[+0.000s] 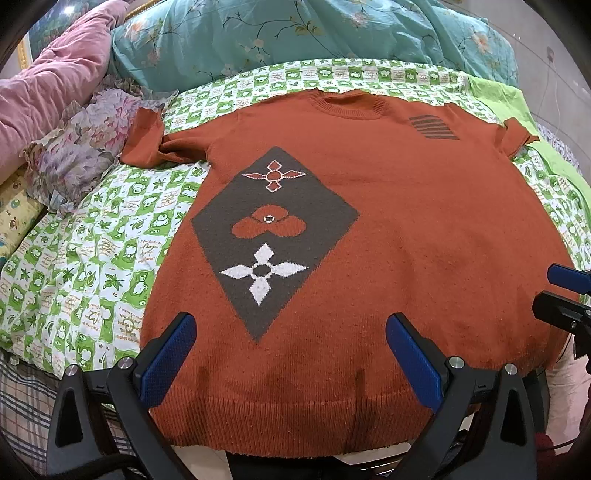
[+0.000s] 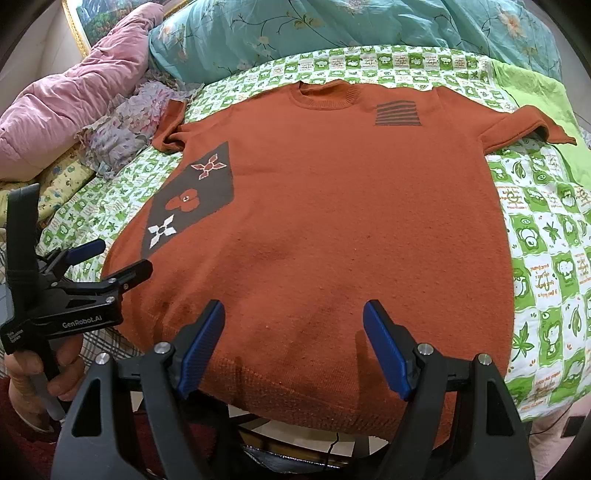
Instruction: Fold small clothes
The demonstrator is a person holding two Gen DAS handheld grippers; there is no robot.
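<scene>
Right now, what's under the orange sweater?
The orange sweater lies flat on a green-and-white checked sheet, which shows along both its sides and above its collar. Whatever is beneath its middle is covered, so I cannot tell.

One rust-orange knit sweater [image 1: 388, 221] lies on the bed, with two short sleeves spread out to its sides. It carries one dark grey diamond panel [image 1: 273, 236] holding three flower motifs, and one striped patch [image 1: 434, 127] of what looks like five or six dark bars, too fine to count surely. Two grippers are in view: the left gripper [image 1: 291, 354] and the right gripper [image 2: 293, 345], each with two blue-padded fingers spread apart. Bedding counts: one green-and-white checked sheet [image 1: 92, 258], one teal floral quilt [image 1: 295, 33], one pink quilt [image 1: 55, 81], one pale floral ruffled pillow [image 1: 85, 147], one plain lime-green cloth [image 2: 535, 96]
</scene>
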